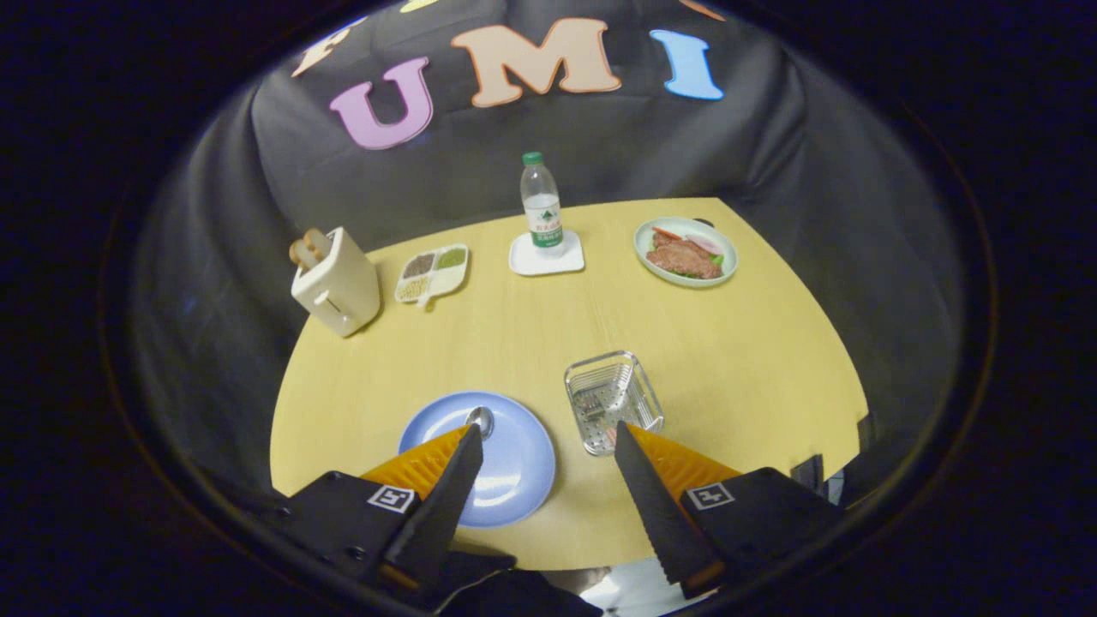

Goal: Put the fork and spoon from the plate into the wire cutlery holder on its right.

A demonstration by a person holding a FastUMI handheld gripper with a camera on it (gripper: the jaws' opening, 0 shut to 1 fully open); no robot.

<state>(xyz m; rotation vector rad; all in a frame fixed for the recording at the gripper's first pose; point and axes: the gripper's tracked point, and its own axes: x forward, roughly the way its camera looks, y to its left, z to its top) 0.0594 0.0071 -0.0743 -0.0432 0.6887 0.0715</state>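
A blue plate (514,463) lies on the yellow table, below and between my fingers, nearer the left one. A spoon (481,420) rests on the plate; its bowl shows just beside my left fingertip (467,441) and the handle is hidden under that finger. I cannot make out a fork. The wire cutlery holder (612,399) stands to the right of the plate, just ahead of my right fingertip (624,437). My gripper (545,433) hangs above the table, open, with nothing between its fingers.
Beyond the plate and holder, at the far side of the table, stand a cream toaster (336,281), a divided dish of grains (433,272), a water bottle (542,204) on a white coaster, and a plate of food (686,251).
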